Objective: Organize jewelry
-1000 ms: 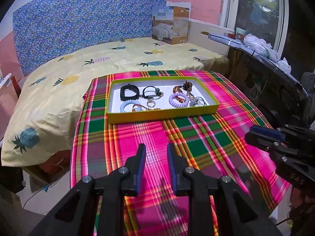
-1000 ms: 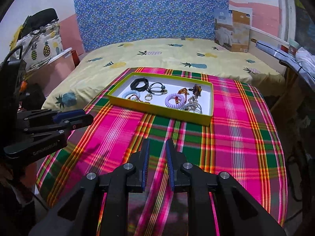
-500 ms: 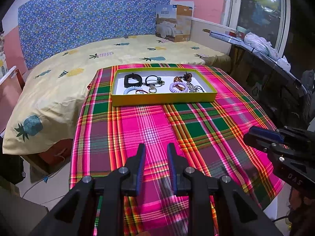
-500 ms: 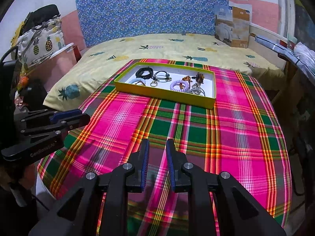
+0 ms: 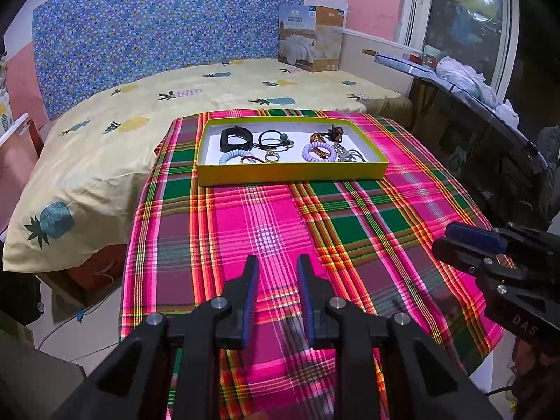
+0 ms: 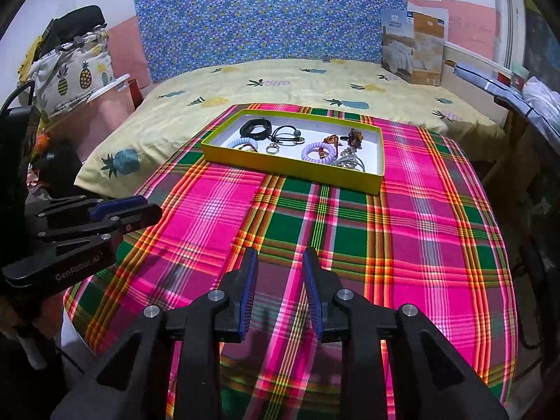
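Behind the plaid-covered bench (image 5: 266,217), a bed (image 5: 147,105) with a pineapple sheet and a blue headboard was seen. On the left, the left tool (image 5: 274,273) was held low over the near cloth, its jaws parted and empty, probably in readiness. Further back, the yellow tray (image 5: 290,174) rested on the cloth with the jewelry (image 5: 276,148) loose inside, well apart from both tools. On the right, the right tool (image 6: 280,266) was likewise held apart and empty.

A shallow yellow-green cardboard tray (image 5: 292,171), white inside, lies flat upper centre of the frame, holding black bands (image 5: 235,139), lilac coil bracelets (image 5: 318,151) and rings (image 5: 272,156).
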The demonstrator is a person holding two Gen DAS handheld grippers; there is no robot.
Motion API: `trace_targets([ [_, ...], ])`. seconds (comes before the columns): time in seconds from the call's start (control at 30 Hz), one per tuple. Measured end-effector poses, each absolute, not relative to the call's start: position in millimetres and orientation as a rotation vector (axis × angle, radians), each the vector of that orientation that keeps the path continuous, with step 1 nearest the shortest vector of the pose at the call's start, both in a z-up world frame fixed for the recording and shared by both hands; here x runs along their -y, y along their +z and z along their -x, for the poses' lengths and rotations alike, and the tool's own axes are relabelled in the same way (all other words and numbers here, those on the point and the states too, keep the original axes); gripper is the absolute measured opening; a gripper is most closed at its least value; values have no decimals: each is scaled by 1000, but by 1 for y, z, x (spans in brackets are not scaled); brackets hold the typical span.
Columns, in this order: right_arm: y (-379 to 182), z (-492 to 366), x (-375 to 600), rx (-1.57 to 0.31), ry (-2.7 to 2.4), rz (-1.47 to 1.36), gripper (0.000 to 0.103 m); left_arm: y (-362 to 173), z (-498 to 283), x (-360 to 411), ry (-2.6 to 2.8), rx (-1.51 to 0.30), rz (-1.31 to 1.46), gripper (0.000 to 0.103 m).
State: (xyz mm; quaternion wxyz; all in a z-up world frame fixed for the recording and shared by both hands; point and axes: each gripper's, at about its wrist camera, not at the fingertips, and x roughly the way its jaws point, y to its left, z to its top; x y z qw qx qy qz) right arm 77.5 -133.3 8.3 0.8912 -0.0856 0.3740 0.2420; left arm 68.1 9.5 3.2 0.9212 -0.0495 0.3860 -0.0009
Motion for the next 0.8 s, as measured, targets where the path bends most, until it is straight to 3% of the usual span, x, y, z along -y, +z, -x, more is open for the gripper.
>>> trace_targets([
  [0.8, 7, -78, 133, -780, 503, 184, 27, 5, -67, -12, 4, -789, 109, 23],
])
